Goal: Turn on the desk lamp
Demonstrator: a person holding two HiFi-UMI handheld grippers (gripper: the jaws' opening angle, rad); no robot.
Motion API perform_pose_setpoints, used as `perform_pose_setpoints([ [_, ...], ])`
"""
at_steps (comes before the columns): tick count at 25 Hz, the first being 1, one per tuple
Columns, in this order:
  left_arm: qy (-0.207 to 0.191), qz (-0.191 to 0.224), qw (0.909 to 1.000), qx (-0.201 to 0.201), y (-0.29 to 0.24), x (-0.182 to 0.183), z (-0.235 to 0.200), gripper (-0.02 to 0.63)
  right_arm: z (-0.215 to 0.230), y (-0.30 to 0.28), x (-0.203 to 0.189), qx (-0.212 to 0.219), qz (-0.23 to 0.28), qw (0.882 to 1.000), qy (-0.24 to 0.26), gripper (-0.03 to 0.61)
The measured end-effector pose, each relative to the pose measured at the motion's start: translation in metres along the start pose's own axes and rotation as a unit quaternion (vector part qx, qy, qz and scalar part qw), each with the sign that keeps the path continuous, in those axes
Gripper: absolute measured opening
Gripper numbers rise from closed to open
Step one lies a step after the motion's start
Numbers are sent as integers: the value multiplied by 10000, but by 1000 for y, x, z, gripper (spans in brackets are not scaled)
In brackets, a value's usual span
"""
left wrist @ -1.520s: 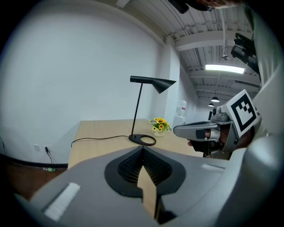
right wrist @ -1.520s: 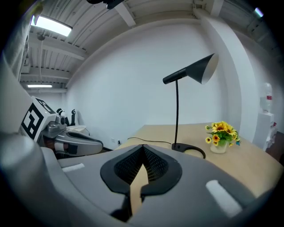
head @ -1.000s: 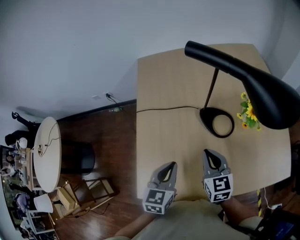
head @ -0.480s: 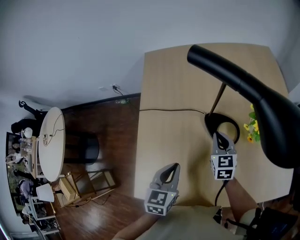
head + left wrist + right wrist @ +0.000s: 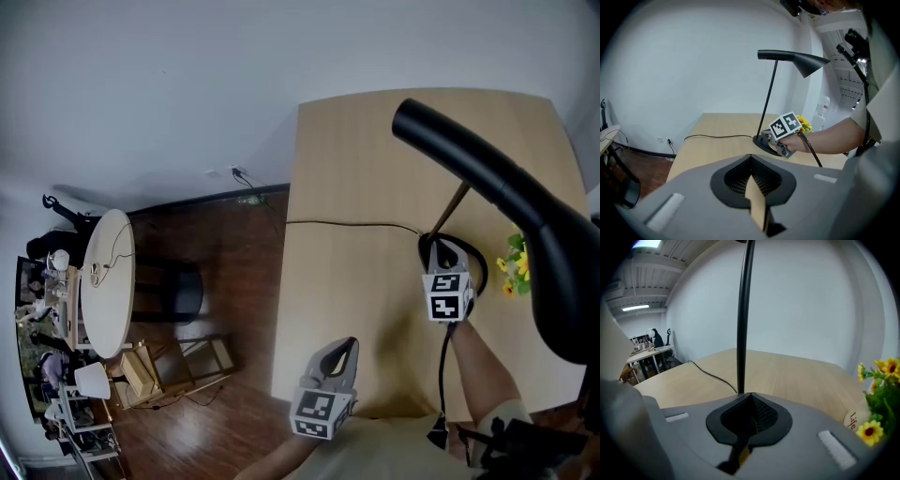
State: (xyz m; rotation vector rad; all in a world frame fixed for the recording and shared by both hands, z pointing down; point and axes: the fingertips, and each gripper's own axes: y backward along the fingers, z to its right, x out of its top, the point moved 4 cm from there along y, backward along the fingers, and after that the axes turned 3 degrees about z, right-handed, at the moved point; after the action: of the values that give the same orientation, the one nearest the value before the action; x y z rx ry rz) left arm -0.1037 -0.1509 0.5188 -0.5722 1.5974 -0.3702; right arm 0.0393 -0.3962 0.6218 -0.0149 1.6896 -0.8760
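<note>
- Left gripper (image 5: pixel 348 344) (image 5: pixel 751 156): jaws closed tip to tip, nothing between them; held low over the near edge of the bench (image 5: pixel 356 300) (image 5: pixel 717 125), well short of the lamp.
- Right gripper (image 5: pixel 446 246) (image 5: pixel 750 394) (image 5: pixel 763 138): jaws closed, nothing held; tips at the lamp's base, whether touching or just above it not clear; marker cube facing up.
- Desk lamp, black (image 5: pixel 511 192) (image 5: pixel 774 89): thin stem (image 5: pixel 744 310) upright straight ahead of the right jaws and just beyond their tip; ring-shaped base (image 5: pixel 478 265) under and around those tips; long cone shade high above them, reaching over the right gripper in the head view. Far ahead and right of the left jaws.
- Power cable, black (image 5: pixel 347 223) (image 5: pixel 717 137) (image 5: pixel 708 373): flat on the bench, running from the foot of the stem off to the left of the right jaws and over the bench edge.
- Yellow flowers (image 5: pixel 517 267) (image 5: pixel 881 399) (image 5: pixel 806 124): just right of the right jaws, beside the lamp base.
- Forearm (image 5: pixel 478 366) (image 5: pixel 829 138): bare, behind the right gripper.
- Round white table (image 5: pixel 103 295): on the wooden floor, far left of the left jaws.
</note>
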Motion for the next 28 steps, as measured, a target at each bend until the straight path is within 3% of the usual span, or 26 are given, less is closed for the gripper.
perform_pose_setpoints([
  [8, 100, 5, 9999, -47, -2, -1, -5, 0, -9, -7, -14, -194, 95, 9986, 486, 0],
  [13, 4, 80, 9998, -170, -1, 4, -1, 0, 1, -2, -12, 24, -25, 9996, -281, 0],
  [22, -180, 285, 9980, -542, 1, 11, 3, 0, -13, 65, 12, 33, 597, 9954, -743, 0],
  [28, -223, 605, 9933, -955, 9, 16, 7, 0, -42, 125, 22, 40, 860, 9935, -750, 0],
])
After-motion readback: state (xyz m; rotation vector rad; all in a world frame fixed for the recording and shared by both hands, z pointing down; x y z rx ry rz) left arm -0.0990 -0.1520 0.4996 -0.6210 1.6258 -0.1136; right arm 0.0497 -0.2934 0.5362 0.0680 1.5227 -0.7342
